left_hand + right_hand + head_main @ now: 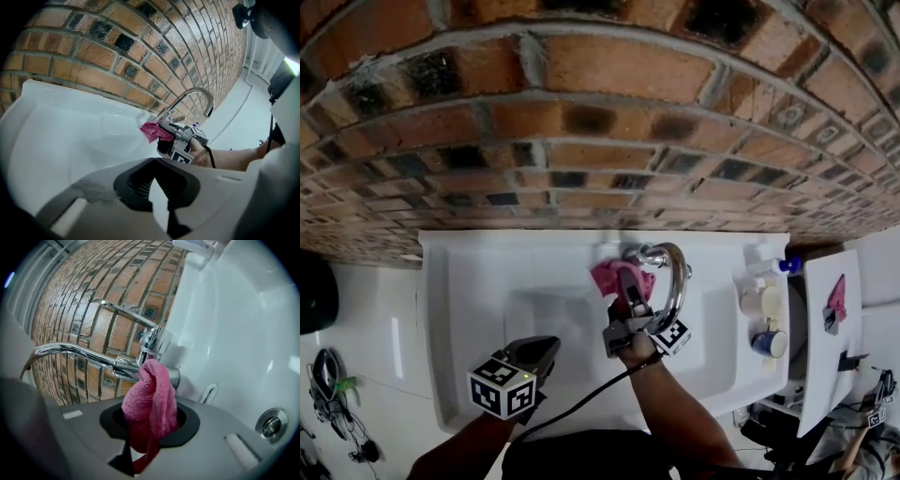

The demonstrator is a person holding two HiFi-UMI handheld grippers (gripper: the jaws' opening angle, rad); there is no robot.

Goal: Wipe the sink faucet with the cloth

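Right gripper (625, 287) reaches toward 12 o'clock from a forearm that enters at 6 o'clock, its jaws clamped on a bunched pink cloth (614, 275). The cloth touches the base of the chrome faucet (671, 270), which stands at the back rim of the white sink (478, 281) under the brick wall (581, 122). Left gripper (539, 352) hangs over the basin at about 7 o'clock from the faucet, pointing toward 1 o'clock, with jaw tips drawn together on nothing.
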